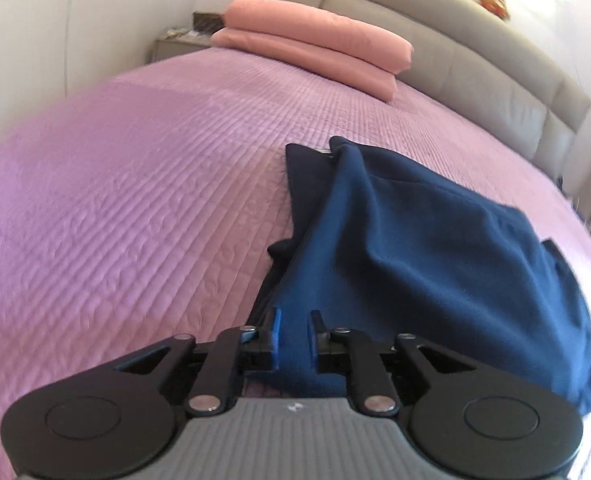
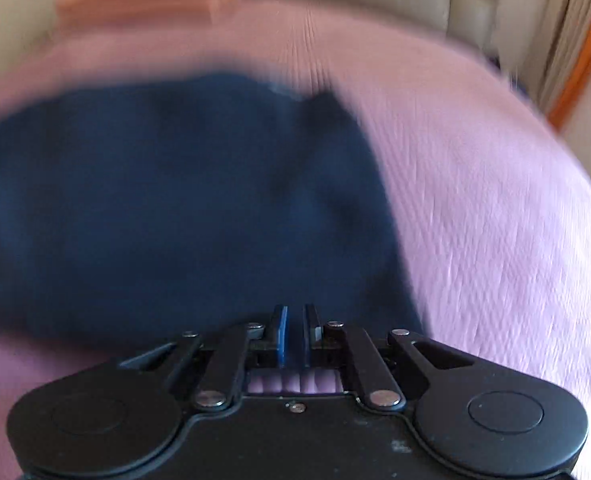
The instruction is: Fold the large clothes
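Note:
A dark blue garment (image 1: 407,236) lies partly lifted on a pink quilted bed (image 1: 135,184). My left gripper (image 1: 294,322) is shut on the garment's near left edge, with cloth pinched between its blue pads and drawn up in a ridge. In the blurred right wrist view the same garment (image 2: 183,200) spreads to the left. My right gripper (image 2: 294,316) is shut on the garment's near edge, with the bed (image 2: 495,220) to its right.
Two folded salmon-pink blankets (image 1: 319,48) are stacked at the head of the bed against a beige padded headboard (image 1: 475,60). A bedside table (image 1: 179,40) stands at the far left. Curtains (image 2: 571,40) hang to the right.

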A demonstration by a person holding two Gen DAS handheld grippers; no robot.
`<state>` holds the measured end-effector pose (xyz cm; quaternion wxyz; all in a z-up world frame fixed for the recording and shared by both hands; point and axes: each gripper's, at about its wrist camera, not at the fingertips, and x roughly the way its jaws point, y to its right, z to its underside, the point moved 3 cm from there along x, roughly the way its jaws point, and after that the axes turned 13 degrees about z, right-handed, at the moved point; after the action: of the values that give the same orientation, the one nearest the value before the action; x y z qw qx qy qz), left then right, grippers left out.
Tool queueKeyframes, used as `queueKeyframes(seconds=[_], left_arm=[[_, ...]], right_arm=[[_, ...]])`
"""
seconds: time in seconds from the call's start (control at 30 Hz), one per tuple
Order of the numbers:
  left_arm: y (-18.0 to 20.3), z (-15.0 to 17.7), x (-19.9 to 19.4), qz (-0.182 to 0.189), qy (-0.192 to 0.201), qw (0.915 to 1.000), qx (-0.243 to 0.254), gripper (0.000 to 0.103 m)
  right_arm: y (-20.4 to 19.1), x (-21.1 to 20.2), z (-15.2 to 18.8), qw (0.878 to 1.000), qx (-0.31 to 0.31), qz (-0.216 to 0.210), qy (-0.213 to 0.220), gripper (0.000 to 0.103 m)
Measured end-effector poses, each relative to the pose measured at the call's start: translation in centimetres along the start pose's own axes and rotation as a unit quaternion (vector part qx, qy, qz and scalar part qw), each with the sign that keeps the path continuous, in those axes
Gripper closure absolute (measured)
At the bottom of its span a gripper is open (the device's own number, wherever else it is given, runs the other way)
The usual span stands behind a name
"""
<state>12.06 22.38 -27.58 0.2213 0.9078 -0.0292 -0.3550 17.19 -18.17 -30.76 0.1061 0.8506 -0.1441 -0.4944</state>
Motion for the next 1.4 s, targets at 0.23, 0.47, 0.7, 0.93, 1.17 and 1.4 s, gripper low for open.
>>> queueKeyframes(seconds=[0.23,0.47,0.7,0.93,1.17,1.4], left_arm=[[-3.0,0.8,-1.6,0.048,-0.007,0.9911,-0.124,0.043],[-3.8,3.5,-1.7,0.072,0.017,0.9735,-0.216,0.036],[-3.0,3.8,3.3,0.096,0.053,0.9646,-0.24,0.035],[-1.2,1.7,6.5,0.075,0.091,0.971,-0.208,0.07],[5.7,-2.5,4.4,0.135,0.116,0.9823,-0.058,0.097],[18.5,-3.6,4.4,0.286,0.093,0.9498,0.084,0.097]], right_arm=[[1.1,-1.7,-2.2,0.997,0.067,-0.035,-0.024,0.099],[-4.4,-7.7,-4.4,0.981,0.054,-0.153,0.103,0.099],[-8.7,-5.6,-5.1,0.972,0.048,-0.209,0.1,0.099],[-11.2,-5.0,-2.0,0.978,0.019,-0.192,0.083,0.103],[-10.8,-3.4,-1.7,0.969,0.063,-0.223,0.086,0.103],[-7.3,-2.4,-1.5,0.936,0.156,-0.311,0.044,0.103]])
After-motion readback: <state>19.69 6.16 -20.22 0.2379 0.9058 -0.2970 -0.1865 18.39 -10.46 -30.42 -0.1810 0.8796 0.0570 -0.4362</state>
